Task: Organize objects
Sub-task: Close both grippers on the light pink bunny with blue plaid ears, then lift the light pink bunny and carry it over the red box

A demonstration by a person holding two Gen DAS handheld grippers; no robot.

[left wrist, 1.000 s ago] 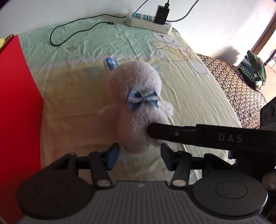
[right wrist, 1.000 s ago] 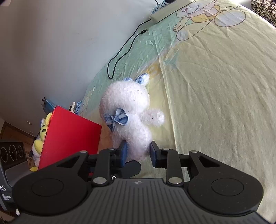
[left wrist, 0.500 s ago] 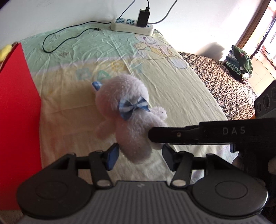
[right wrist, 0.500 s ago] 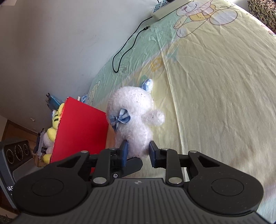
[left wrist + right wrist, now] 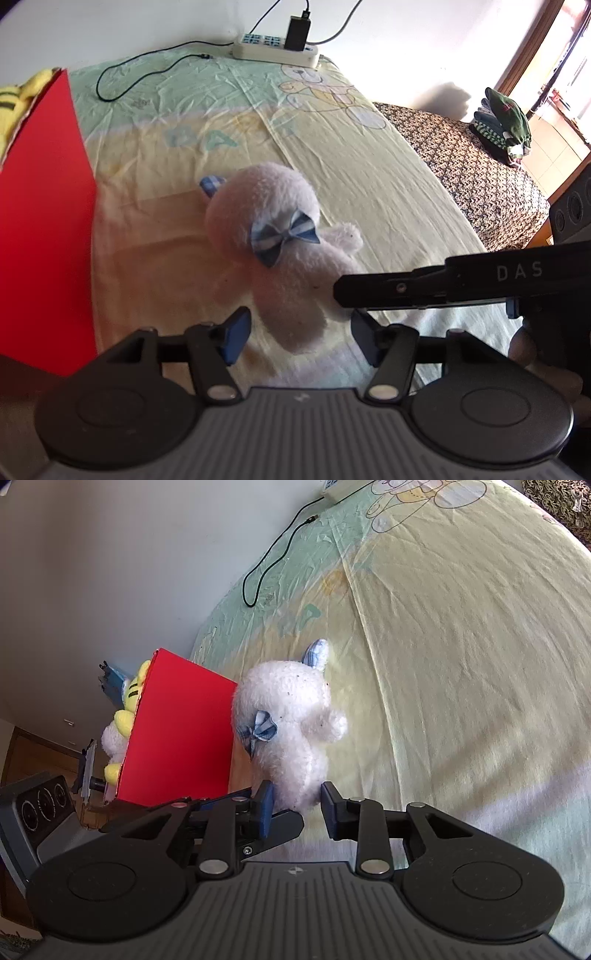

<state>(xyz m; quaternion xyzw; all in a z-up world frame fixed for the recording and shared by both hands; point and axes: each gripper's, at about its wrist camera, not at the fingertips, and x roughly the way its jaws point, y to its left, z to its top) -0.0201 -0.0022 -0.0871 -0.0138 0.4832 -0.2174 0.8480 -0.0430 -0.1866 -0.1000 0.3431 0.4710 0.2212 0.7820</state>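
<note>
On the bed (image 5: 388, 192), spread with a pale yellow and green sheet, a white plush toy (image 5: 280, 266) lies on its back with a blue checked bow at its neck, its head toward the far edge where a power strip (image 5: 275, 51) sits against the wall. Its lower end points at both cameras. The left tongs (image 5: 299, 334) stand apart and are opening, the toy's bottom end lying between the two blue pads without either pad pressing on it. The right tongs (image 5: 295, 806) are likewise parted and opening, with the toy's foot end between their tips; whether the pads touch the fur cannot be told for certain, though a gap shows on the right side. In the left view the right tool reaches in from the right edge, its tip against the toy's side. A red box (image 5: 181, 734) stands just beside the toy at the bed's left edge, with a yellow plush (image 5: 129, 701) showing behind it.
</note>
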